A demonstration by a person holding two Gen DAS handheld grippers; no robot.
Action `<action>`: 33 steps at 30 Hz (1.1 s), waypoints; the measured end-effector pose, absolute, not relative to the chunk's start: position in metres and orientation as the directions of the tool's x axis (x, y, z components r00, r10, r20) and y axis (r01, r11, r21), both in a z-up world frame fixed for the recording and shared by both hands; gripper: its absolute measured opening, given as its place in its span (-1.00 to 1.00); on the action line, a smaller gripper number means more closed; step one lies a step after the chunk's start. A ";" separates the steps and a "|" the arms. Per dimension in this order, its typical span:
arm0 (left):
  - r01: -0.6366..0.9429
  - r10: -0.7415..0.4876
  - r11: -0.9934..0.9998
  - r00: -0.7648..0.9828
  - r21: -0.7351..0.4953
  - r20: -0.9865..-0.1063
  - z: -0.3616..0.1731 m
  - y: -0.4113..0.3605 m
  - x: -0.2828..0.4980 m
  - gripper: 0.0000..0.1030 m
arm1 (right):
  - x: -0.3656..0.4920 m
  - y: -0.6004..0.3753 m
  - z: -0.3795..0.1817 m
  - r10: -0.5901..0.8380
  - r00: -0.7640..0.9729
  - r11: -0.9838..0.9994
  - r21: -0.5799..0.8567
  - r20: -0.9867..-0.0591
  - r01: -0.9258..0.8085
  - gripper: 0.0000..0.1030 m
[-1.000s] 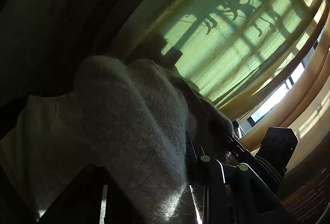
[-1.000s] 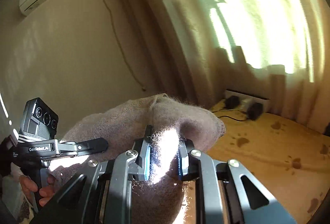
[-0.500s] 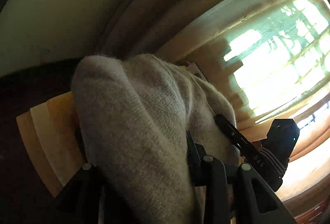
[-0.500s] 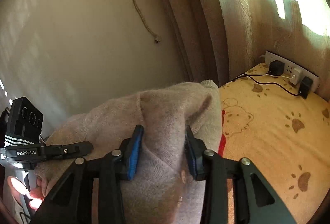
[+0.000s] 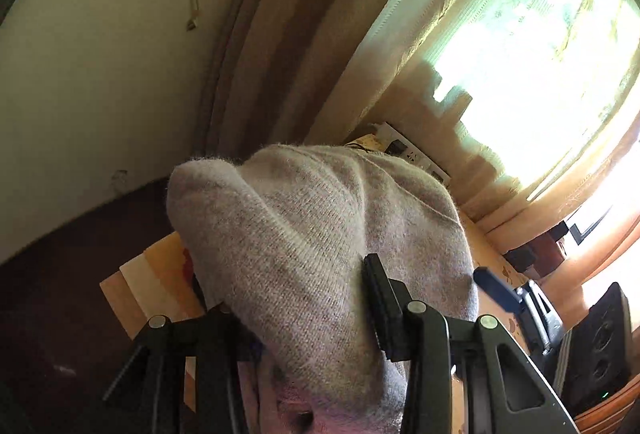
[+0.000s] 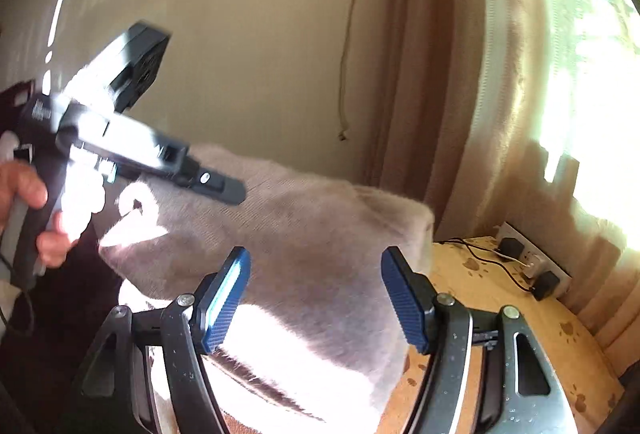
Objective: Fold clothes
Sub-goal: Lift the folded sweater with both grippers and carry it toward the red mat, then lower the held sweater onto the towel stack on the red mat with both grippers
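A grey-beige knitted sweater (image 5: 320,234) fills the lower middle of the left wrist view. My left gripper (image 5: 296,298) is shut on the sweater, which bulges between and over its fingers. In the right wrist view the sweater (image 6: 304,234) lies between the blue pads (image 6: 404,298) of my right gripper (image 6: 316,294), whose jaws stand wide apart and do not pinch it. The left gripper's body (image 6: 132,146), held by a hand, crosses the upper left of that view. The right gripper's blue fingertip (image 5: 496,290) shows at the right of the left wrist view.
Below is a bed with a yellow paw-print sheet (image 6: 520,314). A white power strip with plugs and cables (image 6: 528,262) lies at the bed's far edge. Beige curtains (image 6: 500,94) with a bright window hang behind. A plain wall (image 6: 240,34) with a hanging cable is at left.
My right gripper has opened and let go of the sweater. Both views have tilted down from the curtain toward the bed. The left gripper keeps its hold.
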State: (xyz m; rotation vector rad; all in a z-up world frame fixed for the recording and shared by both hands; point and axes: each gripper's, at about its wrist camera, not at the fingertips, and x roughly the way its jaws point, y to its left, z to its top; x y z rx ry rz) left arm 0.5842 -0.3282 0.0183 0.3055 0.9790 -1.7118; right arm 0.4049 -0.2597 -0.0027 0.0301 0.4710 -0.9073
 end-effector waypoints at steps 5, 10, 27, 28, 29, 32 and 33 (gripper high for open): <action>0.818 -0.634 -0.056 -0.472 -0.572 -0.612 0.003 -0.331 0.617 -0.16 | 0.412 -0.262 -0.038 -0.751 0.487 0.620 -0.223 -0.446 0.753 0.39; 0.823 -0.668 -0.028 -0.437 -0.567 -0.602 0.004 -0.323 0.638 -0.16 | 0.414 -0.258 -0.041 -0.751 0.479 0.626 -0.258 -0.454 0.736 0.42; 0.847 -0.717 -0.075 -0.413 -0.527 -0.562 0.008 -0.328 0.584 -0.16 | 0.395 -0.410 0.046 -0.659 0.530 0.445 0.292 -0.534 0.847 0.45; 0.855 -0.730 -0.075 -0.398 -0.513 -0.556 0.004 -0.327 0.583 -0.16 | 0.402 -0.416 0.036 -0.639 0.516 0.447 0.270 -0.571 0.853 0.45; 0.863 -0.742 -0.075 -0.382 -0.499 -0.550 0.001 -0.327 0.582 -0.16 | 0.410 -0.421 0.025 -0.618 0.500 0.451 0.248 -0.606 0.857 0.45; 0.883 -0.746 -0.116 -0.379 -0.454 -0.547 -0.003 -0.323 0.574 -0.16 | 0.431 -0.435 -0.004 -0.563 0.441 0.467 0.171 -0.699 0.868 0.44; 0.892 -0.745 -0.131 -0.377 -0.433 -0.551 -0.006 -0.322 0.568 -0.16 | 0.435 -0.432 -0.011 -0.575 0.410 0.479 0.115 -0.708 0.870 0.44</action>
